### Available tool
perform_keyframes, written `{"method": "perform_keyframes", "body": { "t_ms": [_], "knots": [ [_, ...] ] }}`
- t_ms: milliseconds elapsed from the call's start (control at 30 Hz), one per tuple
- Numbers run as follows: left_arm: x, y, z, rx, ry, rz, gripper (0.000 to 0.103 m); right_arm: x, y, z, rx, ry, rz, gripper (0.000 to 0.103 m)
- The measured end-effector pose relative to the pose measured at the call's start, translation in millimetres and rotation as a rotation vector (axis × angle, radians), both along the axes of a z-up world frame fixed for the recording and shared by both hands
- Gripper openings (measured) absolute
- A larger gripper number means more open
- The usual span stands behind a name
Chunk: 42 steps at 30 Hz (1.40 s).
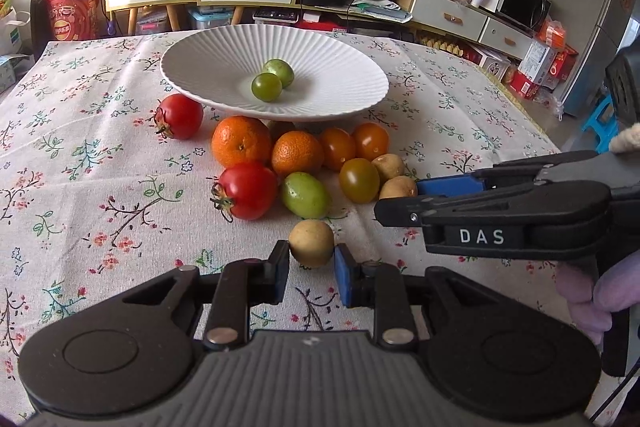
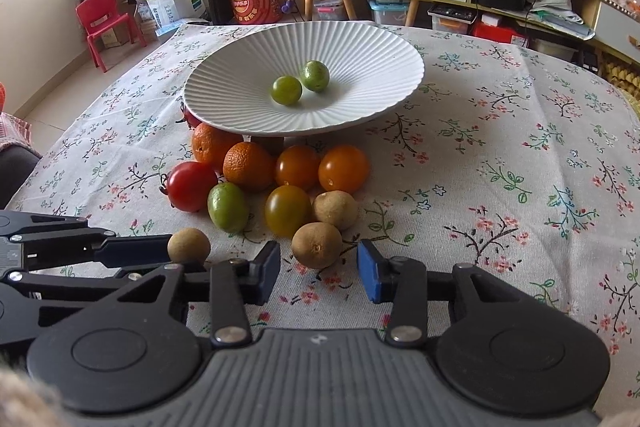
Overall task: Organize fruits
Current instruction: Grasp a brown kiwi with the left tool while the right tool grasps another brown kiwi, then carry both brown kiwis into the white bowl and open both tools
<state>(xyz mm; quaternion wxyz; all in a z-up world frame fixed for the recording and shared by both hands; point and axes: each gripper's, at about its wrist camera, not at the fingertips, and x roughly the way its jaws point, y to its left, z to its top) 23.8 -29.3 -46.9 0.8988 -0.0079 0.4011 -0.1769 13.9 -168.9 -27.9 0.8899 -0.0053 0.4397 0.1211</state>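
My left claw [image 1: 311,269] pinches a tan longan [image 1: 311,242] at the near edge of the fruit pile, both pads pressed to its sides while it sits low on the flowered bench [image 1: 80,187]. My right claw [image 2: 318,269] stands partly spread around a second longan [image 2: 317,245]; in its own view there are gaps on either side and the pads do not touch the skin. A third longan [image 2: 335,209] lies just behind, beside a dark amber tomato [image 2: 287,209]. Farther back sit a green plum [image 2: 227,207], two red tomatoes [image 1: 246,190], two mandarins [image 1: 241,141] and two orange tomatoes [image 2: 343,169]. Behind them the ribbed white dish [image 2: 240,75] on its foot holds two small green fruits [image 2: 286,90]. To do this step well, I judge the right pads should meet the longan at its widest part, squarely, since the round skin could squirt sideways. Both fruits then need lifting clear of the raised rim, and lowering gently so nothing already in the dish rolls out.
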Motion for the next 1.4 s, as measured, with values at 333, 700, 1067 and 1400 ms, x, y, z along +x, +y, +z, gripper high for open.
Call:
{"method": "perform_keyframes", "body": {
  "t_ms": [333, 700, 1067, 1400],
  "knots": [
    [-1, 2, 7, -0.012, -0.004, -0.003, 0.017, 1, 0, 0, 0.0, -0.001, 0.004, 0.024],
    [4, 14, 30, -0.054, -0.046, 0.027, 0.017, -5, 0, 21, 0.036, -0.019, 0.002, 0.024],
    [19, 20, 42, -0.079, -0.068, 0.061, 0.017, 4, -7, 38, 0.065, -0.076, -0.021, 0.024],
    [54, 17, 56, -0.048, -0.112, 0.058, 0.017, 31, -13, 46, 0.097, -0.096, -0.026, 0.024]
  ]
}}
